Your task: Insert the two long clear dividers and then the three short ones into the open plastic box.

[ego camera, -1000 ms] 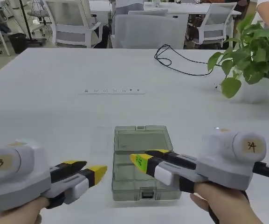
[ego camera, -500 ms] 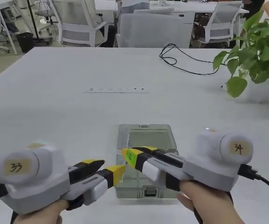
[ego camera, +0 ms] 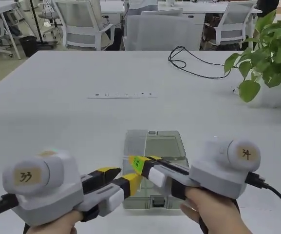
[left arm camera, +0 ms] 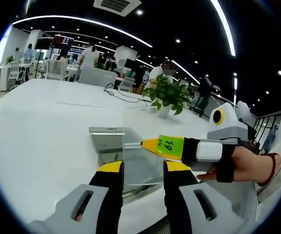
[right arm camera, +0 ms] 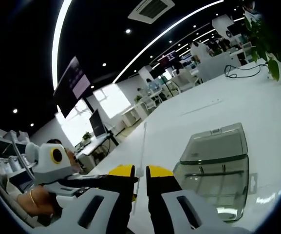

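Two grippers over the open box, one clear divider pinched in the right.

In the head view the left gripper (ego camera: 121,175) and right gripper (ego camera: 142,161) hang close together above the near left part of the box (ego camera: 145,200). The box sits on the white worktop (ego camera: 57,122) with its lid (right arm camera: 213,141) laid back flat on the far side. The right gripper's jaws are drawn almost together on the divider (right arm camera: 143,146), which the right gripper view shows edge-on as a thin clear line rising from between them. The left gripper's jaws stand well apart. In the left gripper view the divider's pane stands upright in line with their gap, at the right gripper's tip; whether the left jaws touch it cannot be told. A plant (ego camera: 267,53) stands at the worktop's far right.
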